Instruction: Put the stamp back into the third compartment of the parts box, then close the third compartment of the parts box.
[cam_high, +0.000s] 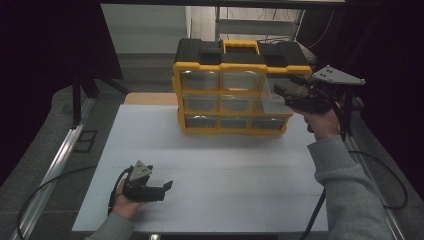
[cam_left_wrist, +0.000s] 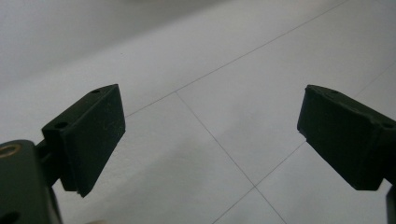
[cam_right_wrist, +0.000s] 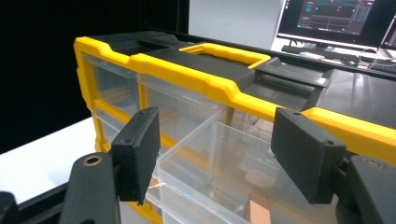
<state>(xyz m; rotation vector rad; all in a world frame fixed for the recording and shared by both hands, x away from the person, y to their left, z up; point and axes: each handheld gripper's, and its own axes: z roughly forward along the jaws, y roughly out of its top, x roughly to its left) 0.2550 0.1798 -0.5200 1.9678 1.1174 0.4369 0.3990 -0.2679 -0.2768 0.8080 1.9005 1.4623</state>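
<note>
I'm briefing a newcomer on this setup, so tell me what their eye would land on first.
The yellow and black plastic organiser with clear drawers stands out at the far edge of the white table. Its clear plastic top-right drawer is pulled out, and the right gripper is at it, jaws apart either side of the drawer's front. The left gripper rests open, low over the table's near left part.

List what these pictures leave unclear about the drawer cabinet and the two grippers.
- Pulled-out drawer: contents unclear in the right gripper view; clear walls blur them, the bottom edge cuts them.
- Right gripper: high view too small to tell whether it touches the drawer; jaws open.
- Drawer cabinet: other drawers' contents too small, glared.
- Left gripper: open over the table.
</note>
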